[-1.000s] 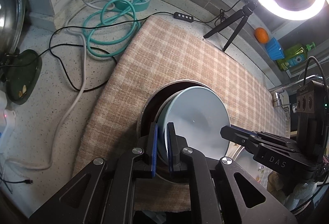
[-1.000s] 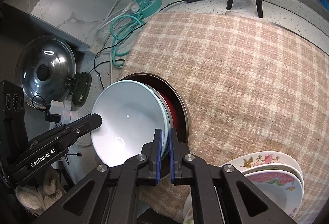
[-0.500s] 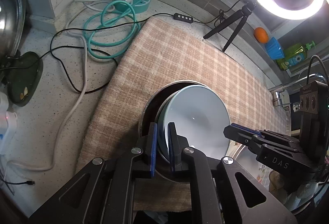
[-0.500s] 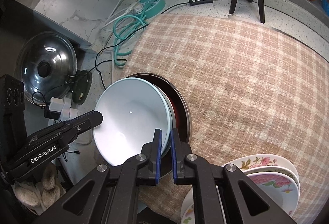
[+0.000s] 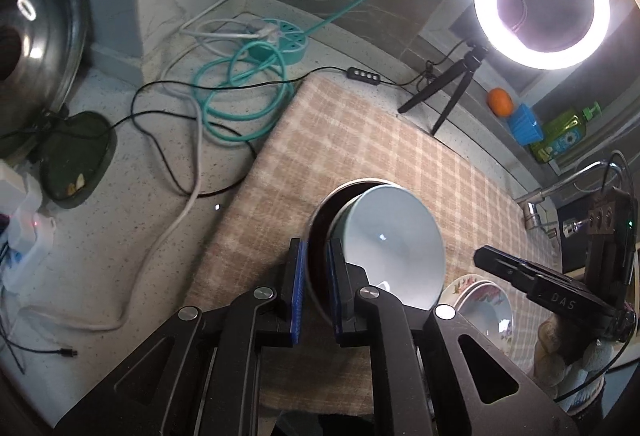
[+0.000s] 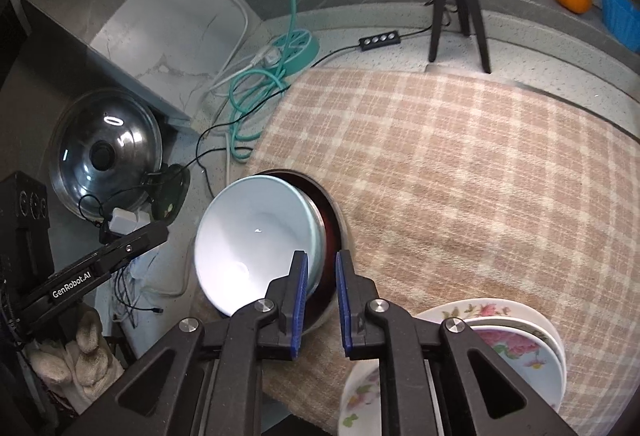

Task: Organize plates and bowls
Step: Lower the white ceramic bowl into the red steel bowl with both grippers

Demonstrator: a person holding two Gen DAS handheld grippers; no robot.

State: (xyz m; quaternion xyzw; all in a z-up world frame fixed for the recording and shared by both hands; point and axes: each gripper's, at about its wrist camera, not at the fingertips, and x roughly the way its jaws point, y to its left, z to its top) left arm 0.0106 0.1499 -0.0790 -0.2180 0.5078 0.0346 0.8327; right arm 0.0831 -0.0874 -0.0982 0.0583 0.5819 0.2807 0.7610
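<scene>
Both of my jaws stand slightly parted and grip nothing: the left gripper (image 5: 316,286) straddles the near rim of a dark metal-rimmed bowl (image 5: 318,236), while the right gripper (image 6: 321,300) straddles the opposite rim. Nested in that dark bowl, tilted toward my left side, sits a pale blue bowl (image 6: 256,236), just ahead of both pairs of jaws on the checked cloth (image 6: 460,172) covering the worktop. Flowered plates (image 6: 516,344) are stacked beside my right gripper.
</scene>
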